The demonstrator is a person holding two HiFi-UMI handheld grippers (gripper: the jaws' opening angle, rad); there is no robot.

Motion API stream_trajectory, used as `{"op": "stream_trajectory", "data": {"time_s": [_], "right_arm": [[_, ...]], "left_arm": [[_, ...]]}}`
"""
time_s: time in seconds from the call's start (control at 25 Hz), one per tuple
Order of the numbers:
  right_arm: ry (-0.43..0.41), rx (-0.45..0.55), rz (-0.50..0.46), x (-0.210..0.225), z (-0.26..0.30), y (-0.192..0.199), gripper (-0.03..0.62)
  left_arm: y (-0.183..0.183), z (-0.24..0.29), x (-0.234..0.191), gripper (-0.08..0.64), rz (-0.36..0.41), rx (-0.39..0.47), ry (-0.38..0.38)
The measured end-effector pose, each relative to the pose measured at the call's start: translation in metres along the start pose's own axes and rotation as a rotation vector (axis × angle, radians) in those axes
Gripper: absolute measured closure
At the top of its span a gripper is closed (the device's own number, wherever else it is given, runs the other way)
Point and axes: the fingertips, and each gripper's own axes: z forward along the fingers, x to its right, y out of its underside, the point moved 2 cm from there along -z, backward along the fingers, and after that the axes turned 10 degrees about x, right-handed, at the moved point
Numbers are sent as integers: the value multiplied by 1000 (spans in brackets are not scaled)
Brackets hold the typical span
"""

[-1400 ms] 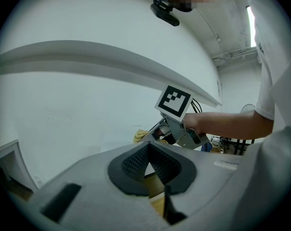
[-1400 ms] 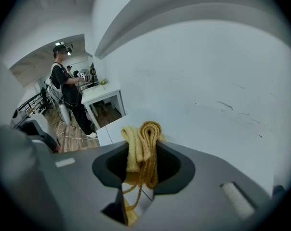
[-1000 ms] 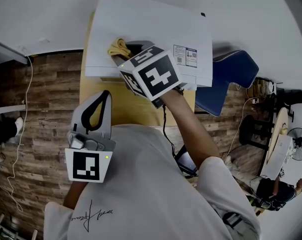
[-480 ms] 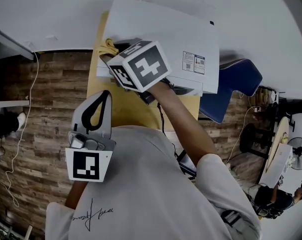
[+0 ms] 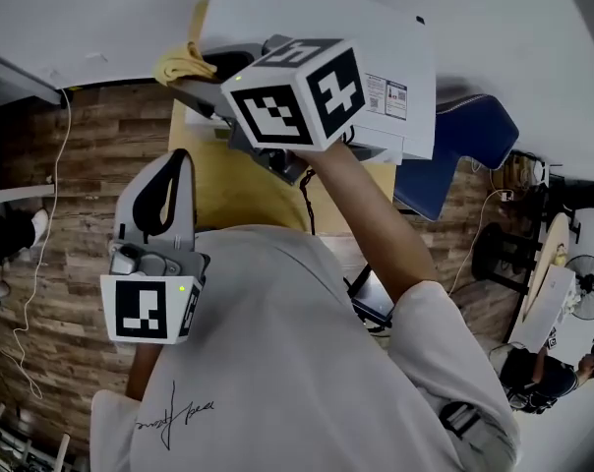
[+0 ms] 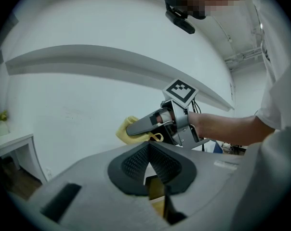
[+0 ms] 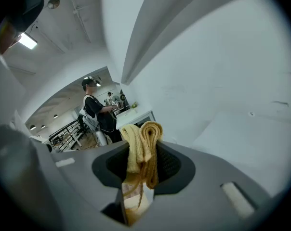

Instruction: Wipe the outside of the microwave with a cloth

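The white microwave (image 5: 376,37) stands on a yellow table (image 5: 228,180) at the top of the head view. My right gripper (image 5: 204,79) reaches across its front to the left end and is shut on a yellow cloth (image 5: 184,62). In the right gripper view the cloth (image 7: 143,143) stands folded between the jaws, close to a white surface (image 7: 242,129). My left gripper (image 5: 174,160) hangs lower, in front of the table, shut with nothing in it. The left gripper view shows its jaws (image 6: 148,146) closed, with the right gripper (image 6: 133,128) and the cloth (image 6: 125,131) beyond them.
A blue chair (image 5: 464,155) stands right of the table. Wood-plank floor (image 5: 81,214) lies to the left, with a white shelf edge (image 5: 12,82) and a cable (image 5: 51,195). A person (image 7: 95,112) stands far off in the right gripper view.
The right gripper has swept the cloth leftward along the microwave, from its middle to its left end. The left gripper shifted slightly left and stays shut.
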Motion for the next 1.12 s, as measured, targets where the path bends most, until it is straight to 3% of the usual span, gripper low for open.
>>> {"op": "stream_trajectory", "data": {"time_s": [0.52, 0.92, 1.12], "right_arm": [[170, 121, -10, 19, -84, 7, 471], [273, 232, -4, 23, -144, 14, 471], [324, 246, 6, 25, -172, 31, 471]], "left_arm": [[-2, 6, 17, 569, -28, 11, 80], [-5, 11, 28, 569, -37, 18, 92], [-5, 13, 43, 569, 8, 14, 121]]}}
